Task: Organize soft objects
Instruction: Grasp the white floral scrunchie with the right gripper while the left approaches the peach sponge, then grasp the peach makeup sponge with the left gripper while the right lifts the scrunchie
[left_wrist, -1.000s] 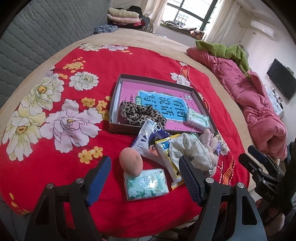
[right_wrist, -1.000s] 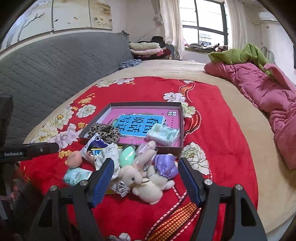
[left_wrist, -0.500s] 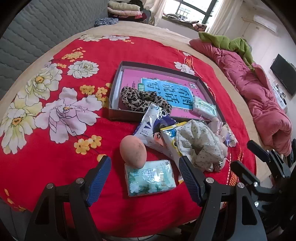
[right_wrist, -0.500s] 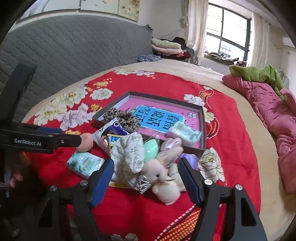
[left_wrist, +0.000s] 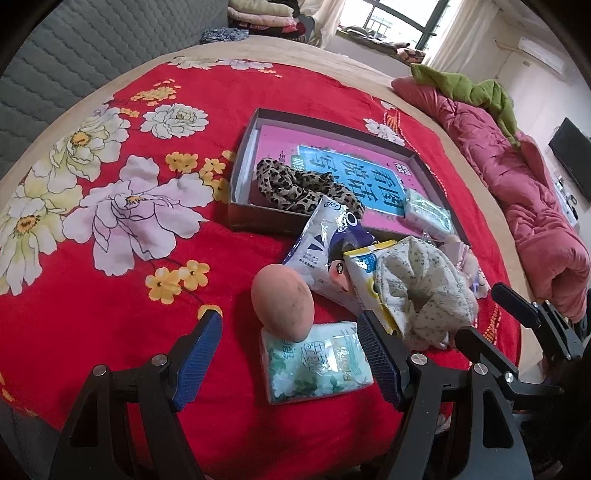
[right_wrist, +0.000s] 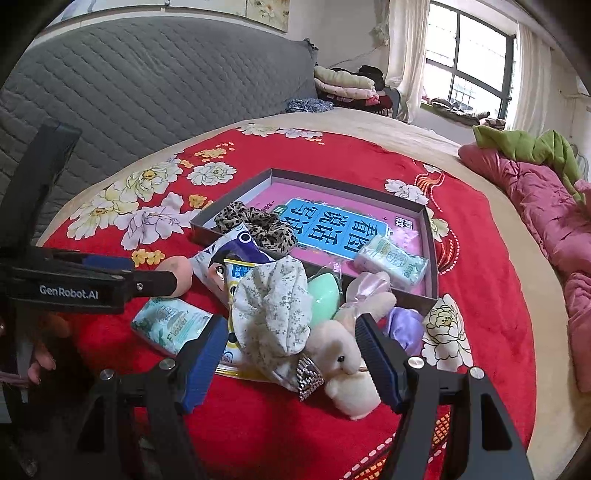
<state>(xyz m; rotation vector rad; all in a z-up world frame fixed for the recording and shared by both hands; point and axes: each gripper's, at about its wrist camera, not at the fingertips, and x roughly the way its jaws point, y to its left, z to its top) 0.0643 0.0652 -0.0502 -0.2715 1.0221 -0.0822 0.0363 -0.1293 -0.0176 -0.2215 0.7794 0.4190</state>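
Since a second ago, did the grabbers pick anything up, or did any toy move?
Nothing was picked up. Both grippers came closer and lower over the pile: the left gripper toward the peach sponge and tissue pack, the right gripper toward the floral scrunchie and plush bunny. Both stayed open and empty. No toy moved.

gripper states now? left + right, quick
Left gripper: open, holding nothing, above the tissue pack and peach sponge.
Right gripper: open, holding nothing, over the floral scrunchie and plush bunny.

Daylight from the window (right_wrist: 465, 70); sharp, soft shadows; fisheye-bent, dark-cornered edges.
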